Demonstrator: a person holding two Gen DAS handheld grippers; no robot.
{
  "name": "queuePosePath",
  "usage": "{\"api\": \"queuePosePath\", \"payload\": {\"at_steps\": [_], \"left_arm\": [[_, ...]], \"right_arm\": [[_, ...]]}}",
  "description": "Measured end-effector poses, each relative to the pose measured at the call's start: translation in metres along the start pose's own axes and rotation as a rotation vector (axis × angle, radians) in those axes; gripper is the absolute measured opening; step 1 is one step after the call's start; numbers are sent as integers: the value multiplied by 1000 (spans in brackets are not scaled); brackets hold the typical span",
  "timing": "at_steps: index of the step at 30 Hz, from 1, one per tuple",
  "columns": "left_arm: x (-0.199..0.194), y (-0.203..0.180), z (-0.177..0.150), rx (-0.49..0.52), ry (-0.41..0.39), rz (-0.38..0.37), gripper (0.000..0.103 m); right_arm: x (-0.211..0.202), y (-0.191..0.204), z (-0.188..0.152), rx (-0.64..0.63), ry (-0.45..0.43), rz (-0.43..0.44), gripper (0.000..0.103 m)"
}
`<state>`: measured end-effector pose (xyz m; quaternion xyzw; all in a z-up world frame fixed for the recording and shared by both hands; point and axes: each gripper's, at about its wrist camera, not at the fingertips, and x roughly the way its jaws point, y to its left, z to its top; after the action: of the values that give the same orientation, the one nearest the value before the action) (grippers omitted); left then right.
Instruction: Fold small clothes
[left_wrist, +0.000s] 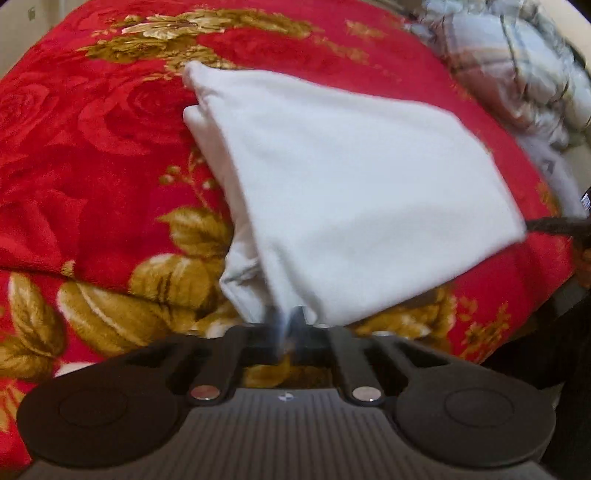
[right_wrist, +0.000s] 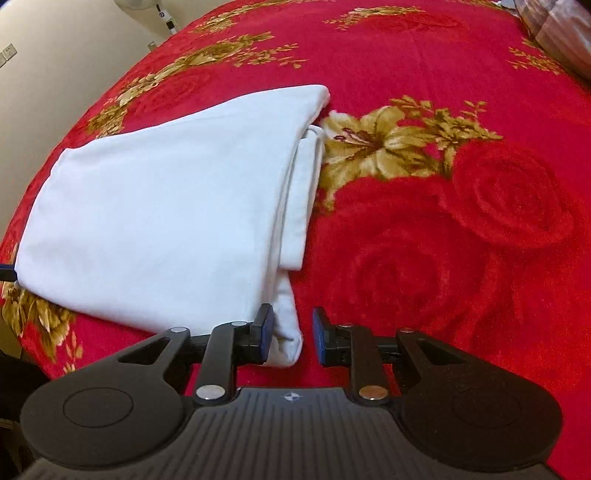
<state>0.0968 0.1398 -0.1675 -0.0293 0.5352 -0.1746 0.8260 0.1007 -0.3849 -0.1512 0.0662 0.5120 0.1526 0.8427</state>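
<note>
White folded garment (right_wrist: 166, 221) lies on the red floral blanket (right_wrist: 461, 240), its long axis running from the near corners away toward the far edge of the bed. Left gripper (left_wrist: 286, 325) is clamped on one near corner, fabric pinched between its fingers. Right gripper (right_wrist: 293, 338) stands spread, the other near corner between its unclosed fingers.

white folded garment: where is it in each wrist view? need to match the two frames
Left wrist: white folded garment fills the centre, near corner running into the left gripper.
Right wrist: left of centre, its near corner between the open fingers of the right gripper.
Shared landmark: the red floral blanket under it.
</note>
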Motion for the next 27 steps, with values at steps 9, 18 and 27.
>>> {"api": "queuePosePath", "payload": {"at_steps": [9,18,27], "left_arm": [[-25,17,-5,-23,-14,21,3],[-39,16,22,-68,-159,-15,18],[19,-7,21,62,47,111,17]], "right_arm": [[-40,-27,-6,194,-109,-58,0],[-17,-5,-3,136,-78,53,47],[-7,-13,-6,148,3,23,7]]}}
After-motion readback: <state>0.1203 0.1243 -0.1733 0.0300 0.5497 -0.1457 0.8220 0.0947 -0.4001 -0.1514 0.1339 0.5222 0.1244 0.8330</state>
